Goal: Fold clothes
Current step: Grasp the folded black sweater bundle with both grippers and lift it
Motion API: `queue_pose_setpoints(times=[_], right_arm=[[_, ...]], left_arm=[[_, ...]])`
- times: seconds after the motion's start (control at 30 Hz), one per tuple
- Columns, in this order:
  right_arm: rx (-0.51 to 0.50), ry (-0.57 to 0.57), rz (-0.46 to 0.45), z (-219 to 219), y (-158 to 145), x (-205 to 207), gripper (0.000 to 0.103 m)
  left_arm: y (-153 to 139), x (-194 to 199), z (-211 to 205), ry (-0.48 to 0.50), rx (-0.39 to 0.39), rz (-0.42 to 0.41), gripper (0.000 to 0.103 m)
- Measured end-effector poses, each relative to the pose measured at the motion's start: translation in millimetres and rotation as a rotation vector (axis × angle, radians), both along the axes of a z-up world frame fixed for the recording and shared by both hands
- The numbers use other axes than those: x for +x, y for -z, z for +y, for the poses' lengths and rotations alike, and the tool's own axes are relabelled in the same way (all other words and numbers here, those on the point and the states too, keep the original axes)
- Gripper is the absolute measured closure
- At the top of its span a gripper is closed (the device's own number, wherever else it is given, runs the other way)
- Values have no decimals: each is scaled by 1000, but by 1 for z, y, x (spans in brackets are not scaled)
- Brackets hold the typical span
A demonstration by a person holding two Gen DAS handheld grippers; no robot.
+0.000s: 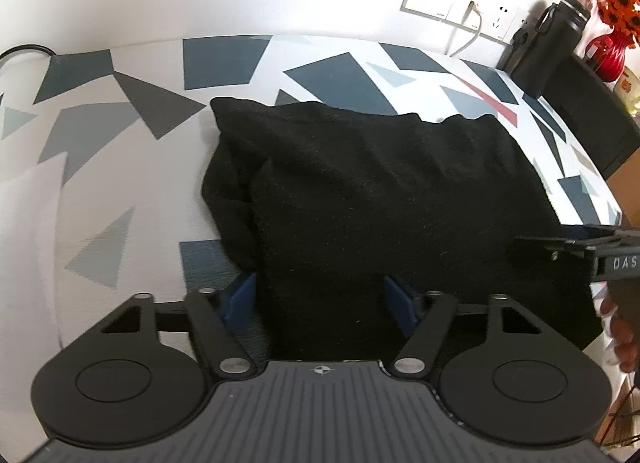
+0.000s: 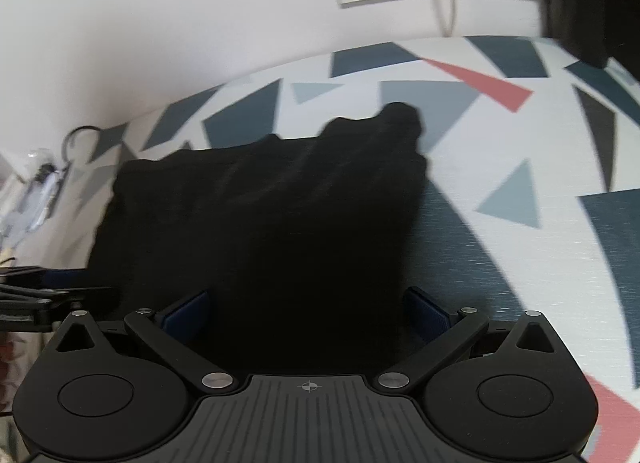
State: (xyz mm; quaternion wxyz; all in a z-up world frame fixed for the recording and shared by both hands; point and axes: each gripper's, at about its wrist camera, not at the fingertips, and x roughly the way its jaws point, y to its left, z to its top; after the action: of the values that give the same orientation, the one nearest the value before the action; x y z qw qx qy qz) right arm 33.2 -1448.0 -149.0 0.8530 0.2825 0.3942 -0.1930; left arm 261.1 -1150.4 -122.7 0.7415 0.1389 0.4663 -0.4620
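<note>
A black garment (image 1: 380, 183), folded into a thick block, lies on a table covered by a white cloth with grey, blue and red shapes (image 1: 120, 163). My left gripper (image 1: 320, 299) is at its near edge, blue pads (image 1: 242, 297) either side of a fold, jaws partly apart and not pinching it. In the right wrist view the same garment (image 2: 260, 203) fills the middle. My right gripper (image 2: 308, 313) stands wide open over its near edge, with cloth between the pads (image 2: 188, 311). Each gripper shows at the edge of the other's view: right gripper (image 1: 580, 251), left gripper (image 2: 40, 295).
A black bottle (image 1: 556, 43) and a red vase of orange flowers (image 1: 608, 51) stand on a dark unit (image 1: 592, 115) at the table's far right. Wall sockets with a white cable (image 1: 460, 3) sit behind. A hand (image 1: 624, 327) shows at right. Clutter (image 2: 36, 191) lies far left.
</note>
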Motion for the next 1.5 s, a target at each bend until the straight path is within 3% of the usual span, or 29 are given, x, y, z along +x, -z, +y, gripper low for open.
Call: queue_pose_setpoints(times=[0.1,0.27,0.33,0.4,0.47,0.57,0.73,1.07,1.27,1.4,1.5], right_arm=[[3,-26,-3,5,-1,7,1],[13,-32,-22,7,-3,9,9],[17,-30,-36,5,-5,8,24],[55,-39,-50,0,-4,7,52],[94,-48,-65,-4,-3,7,70],[178,-99,-96,-2,1,10,72],[204,-199,-122,16,-4,22,74],[229,-429,-135,68,-22,66,75],[206,-566,-181,112,-71,76,75],[142,-642,-224,161,-112,71,75],[97,-677,-255,211,-134,59,75]], left_arm=[[0,2,0,-4,-26,65,60],[4,8,6,-57,-84,181,70],[9,8,10,-68,-119,250,75],[14,6,14,-75,-152,310,79],[16,2,16,-75,-175,326,82],[15,-5,22,-82,-212,339,85],[4,-12,43,-119,-247,319,87],[-21,-37,100,-237,-235,159,89],[-60,-56,167,-356,-355,122,89],[-84,-80,225,-409,-448,80,89],[-97,-101,276,-434,-476,33,89]])
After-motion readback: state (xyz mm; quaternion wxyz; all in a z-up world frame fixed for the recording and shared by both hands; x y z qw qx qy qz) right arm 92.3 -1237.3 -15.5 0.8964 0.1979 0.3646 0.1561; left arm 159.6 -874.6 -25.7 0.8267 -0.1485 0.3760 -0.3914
